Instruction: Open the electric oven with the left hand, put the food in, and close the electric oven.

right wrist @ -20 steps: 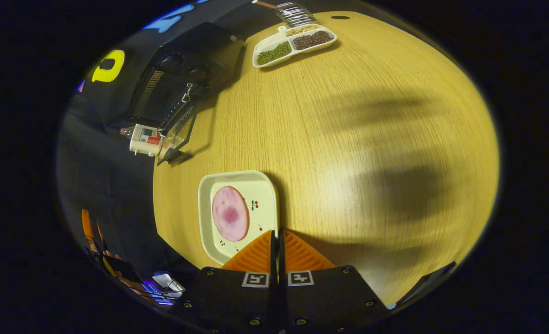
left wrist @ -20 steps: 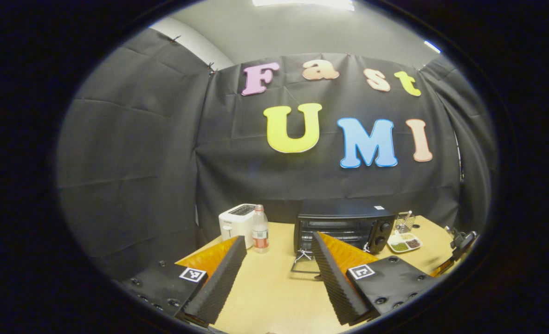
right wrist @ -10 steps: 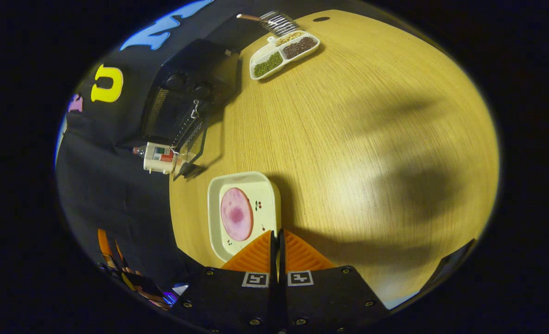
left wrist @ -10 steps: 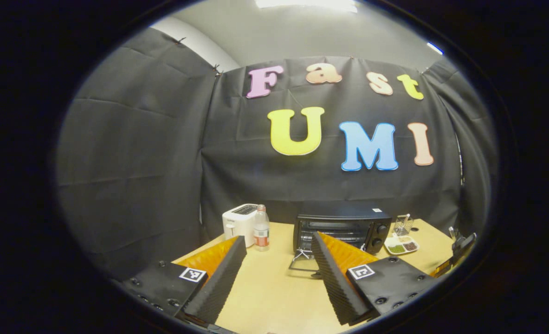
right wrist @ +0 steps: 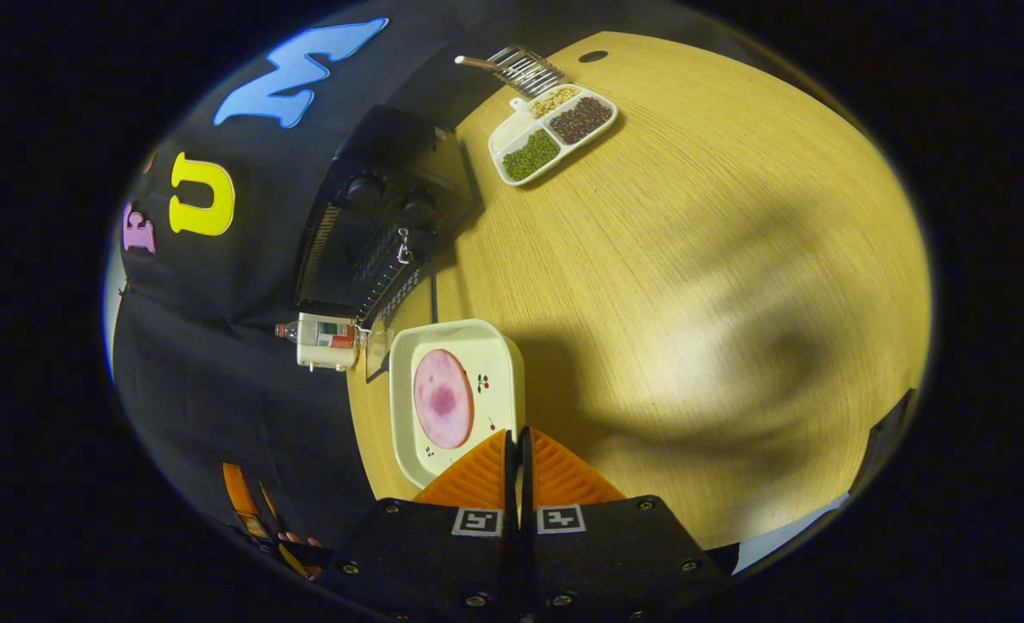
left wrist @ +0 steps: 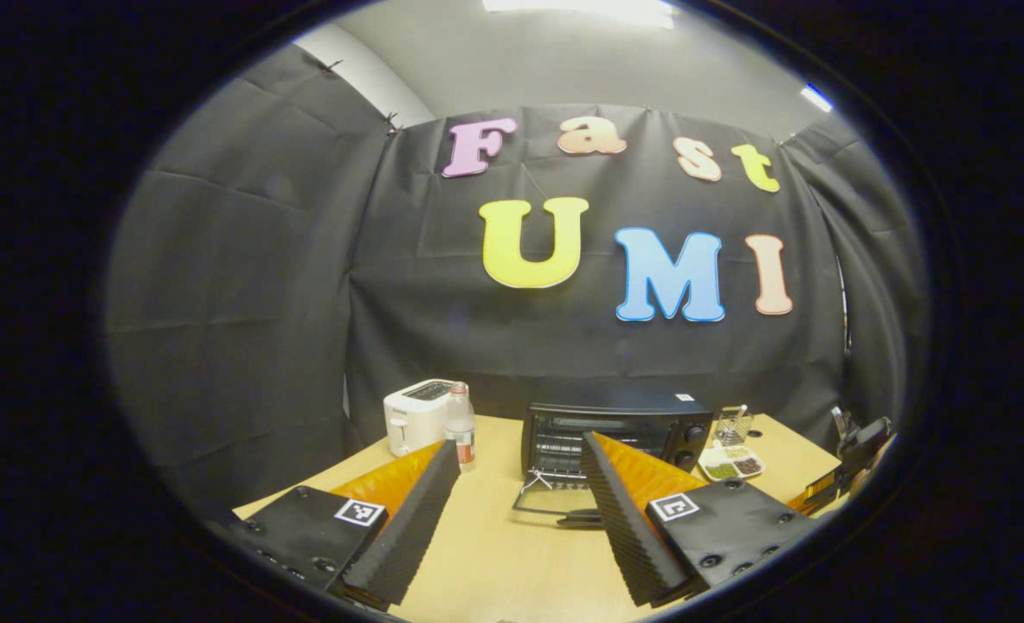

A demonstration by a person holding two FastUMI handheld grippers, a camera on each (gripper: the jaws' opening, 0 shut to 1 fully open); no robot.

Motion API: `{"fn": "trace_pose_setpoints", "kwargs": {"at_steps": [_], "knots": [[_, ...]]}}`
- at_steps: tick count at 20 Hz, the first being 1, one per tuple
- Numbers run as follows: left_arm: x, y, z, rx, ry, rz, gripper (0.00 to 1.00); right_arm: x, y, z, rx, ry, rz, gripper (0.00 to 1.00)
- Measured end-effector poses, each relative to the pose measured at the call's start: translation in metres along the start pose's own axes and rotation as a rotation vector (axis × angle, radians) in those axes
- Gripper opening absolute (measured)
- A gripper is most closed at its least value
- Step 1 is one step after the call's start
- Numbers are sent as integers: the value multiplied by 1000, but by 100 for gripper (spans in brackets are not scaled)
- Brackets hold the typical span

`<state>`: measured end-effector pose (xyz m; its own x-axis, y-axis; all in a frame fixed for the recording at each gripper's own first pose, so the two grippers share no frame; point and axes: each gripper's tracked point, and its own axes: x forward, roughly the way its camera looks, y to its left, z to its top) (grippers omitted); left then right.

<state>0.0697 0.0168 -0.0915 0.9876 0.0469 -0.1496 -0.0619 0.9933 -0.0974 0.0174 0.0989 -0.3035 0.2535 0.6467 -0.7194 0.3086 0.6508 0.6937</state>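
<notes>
The black electric oven [left wrist: 615, 420] stands at the back of the wooden table [left wrist: 494, 554], its glass door [left wrist: 555, 506] folded down open. My left gripper [left wrist: 520, 443] hangs open in front of it, some way back, with nothing between its fingers. In the right gripper view, my right gripper [right wrist: 516, 433] is shut on the near rim of a cream square plate [right wrist: 486, 355] that carries a round pink slice of ham [right wrist: 442, 400]. The plate's far edge reaches close to the open door [right wrist: 403, 294] of the oven [right wrist: 373, 234].
A white toaster [left wrist: 416, 415] and a clear bottle [left wrist: 458, 424] stand left of the oven. To its right sit a divided white dish of beans [right wrist: 553, 131] and a small wire basket [right wrist: 524, 69]. Broad bare tabletop [right wrist: 693, 303] lies right of the plate.
The right gripper has carried the plate with the ham closer to the oven's open door. The left gripper has drawn back a little; the oven looks smaller and farther left.
</notes>
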Motion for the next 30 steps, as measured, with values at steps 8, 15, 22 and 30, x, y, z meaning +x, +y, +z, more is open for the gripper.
{"fn": "trace_pose_setpoints", "kwargs": {"at_steps": [8, 15, 22, 30], "knots": [[43, 44, 2, -3, 0, -31, 98, 38, 68, 23, 119, -98, 14, 0], [77, 91, 2, 4, 2, -50, 99, 75, 103, 21, 220, -183, 3, 1], [100, 131, -4, 25, 18, -70, 99, 104, 139, 32, 382, -283, 29, 1], [110, 176, -3, 23, 21, -35, 99, 136, 177, 64, 571, -397, 72, 1]]}}
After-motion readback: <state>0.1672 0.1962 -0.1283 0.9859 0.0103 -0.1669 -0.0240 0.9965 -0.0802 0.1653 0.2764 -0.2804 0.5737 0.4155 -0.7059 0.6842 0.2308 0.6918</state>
